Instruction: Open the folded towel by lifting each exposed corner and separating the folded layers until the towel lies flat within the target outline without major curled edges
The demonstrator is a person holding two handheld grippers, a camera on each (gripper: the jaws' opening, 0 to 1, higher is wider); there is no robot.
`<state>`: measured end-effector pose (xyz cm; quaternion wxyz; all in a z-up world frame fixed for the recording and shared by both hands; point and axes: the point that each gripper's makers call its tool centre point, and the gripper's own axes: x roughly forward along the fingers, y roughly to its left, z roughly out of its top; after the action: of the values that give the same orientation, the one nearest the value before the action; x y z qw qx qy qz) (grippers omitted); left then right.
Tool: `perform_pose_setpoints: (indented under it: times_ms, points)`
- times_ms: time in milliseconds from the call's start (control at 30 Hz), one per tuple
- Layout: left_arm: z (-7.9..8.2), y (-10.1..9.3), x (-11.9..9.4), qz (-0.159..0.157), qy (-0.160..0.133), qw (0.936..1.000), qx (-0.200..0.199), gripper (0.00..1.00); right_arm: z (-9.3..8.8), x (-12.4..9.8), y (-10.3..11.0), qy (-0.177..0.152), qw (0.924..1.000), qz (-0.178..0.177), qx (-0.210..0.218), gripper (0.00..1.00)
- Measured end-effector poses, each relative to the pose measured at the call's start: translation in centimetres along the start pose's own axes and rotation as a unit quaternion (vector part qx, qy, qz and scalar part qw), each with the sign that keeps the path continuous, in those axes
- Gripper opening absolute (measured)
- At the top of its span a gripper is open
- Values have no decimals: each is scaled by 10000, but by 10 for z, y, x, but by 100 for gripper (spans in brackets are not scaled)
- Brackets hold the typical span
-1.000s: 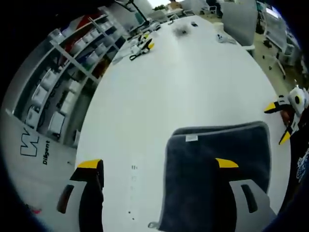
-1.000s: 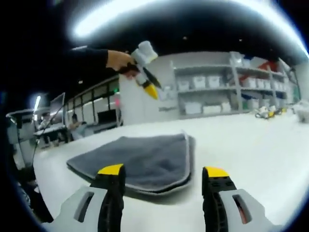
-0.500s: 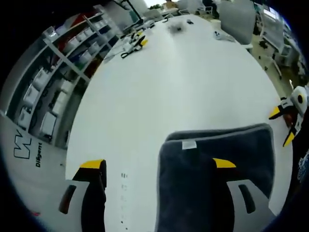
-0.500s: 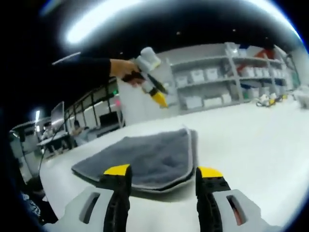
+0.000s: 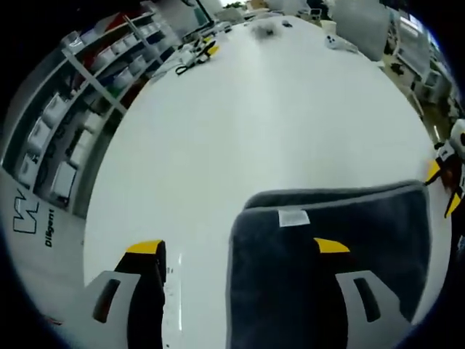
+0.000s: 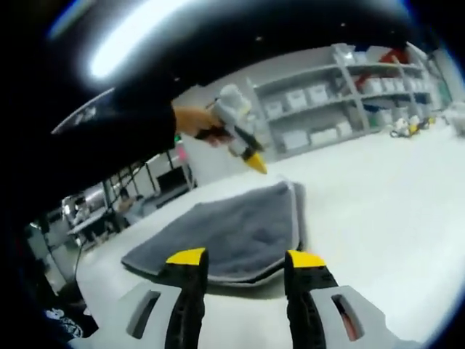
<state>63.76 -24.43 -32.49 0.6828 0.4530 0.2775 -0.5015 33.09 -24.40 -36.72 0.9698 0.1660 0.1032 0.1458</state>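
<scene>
1. Left gripper view: the folded dark grey plush towel with a lighter grey border (image 5: 320,247) lies on the large white table (image 5: 276,123), in the lower right of the view. A small white label (image 5: 293,217) sits on its upper layer near the far folded edge.
2. Left gripper view: the left gripper with grey jaws and yellow tips (image 5: 238,249) hangs above the table with its jaws spread wide and nothing between them. One jaw stands over bare table, the other over the towel. Contact with the cloth cannot be confirmed.
3. Left gripper view: the right gripper (image 5: 445,174) enters at the right edge, just beside the towel's far corner. A run of grey shelving with white bins (image 5: 73,109) borders the table on the left. Small yellow-and-black tools (image 5: 195,57) lie at the far end of the table.
4. Right gripper view: the towel (image 6: 232,236) lies flat and folded on the table (image 6: 392,211), its stacked edges facing the camera.
5. Right gripper view: the right gripper (image 6: 241,256) is low, just in front of the towel's near edge, jaws parted and empty.
6. Right gripper view: the left gripper (image 6: 256,163) is held in a person's hand (image 6: 195,120) with a dark sleeve (image 6: 109,145), above the towel's far edge, yellow tip pointing down. Shelving (image 6: 327,102) stands behind.
</scene>
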Motion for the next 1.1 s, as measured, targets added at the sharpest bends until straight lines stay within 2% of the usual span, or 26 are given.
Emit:
perform_pose_setpoints:
  times_ms: [100,167,233,300,367,400,500,633,700,767,800,900,933,1033,1100]
  points:
    - [-1,0,5,-26,-8,10000,-55,76,-1,3,1,29,10000,2,65,50]
    - [-2,-5,8,-51,-71,9999,-128,75,-4,4,4,86,9999,34,60,51]
    - [1,-14,10,-187,-254,9987,-409,74,-5,4,5,86,10000,38,34,52]
    - [-1,-14,15,-257,-261,9979,-526,73,-6,5,4,103,9999,29,64,52]
    - [-4,-6,25,-271,-201,9981,-510,71,-6,5,3,95,9999,13,86,51]
    - [-11,-14,26,-253,-123,9984,-489,69,-5,5,2,86,9999,5,93,51]
    - [-17,-13,33,-271,-11,9986,-453,63,-3,4,0,51,9999,-56,116,50]
    - [-15,-13,35,-182,-131,9977,-633,58,-7,8,-5,113,9995,-193,212,49]
    - [-14,-15,37,-205,-166,9970,-727,52,-10,9,-5,160,9994,-229,187,47]
    - [-10,-9,43,-249,-195,9968,-740,50,-11,10,-6,170,9994,-242,186,46]
    - [-12,-17,43,-239,-214,9968,-730,49,-10,10,-6,159,9993,-254,211,45]
    - [-13,-24,47,-259,-199,9969,-710,45,-9,10,-7,151,9993,-271,209,44]
    - [-9,-15,51,-317,-206,9966,-736,44,-9,10,-8,156,9992,-278,222,43]
    - [-4,-16,60,-398,-208,9964,-724,43,-8,11,-9,146,9992,-278,242,43]
    - [-5,-12,65,-306,-185,9969,-694,45,-8,11,-10,137,9993,-288,216,41]
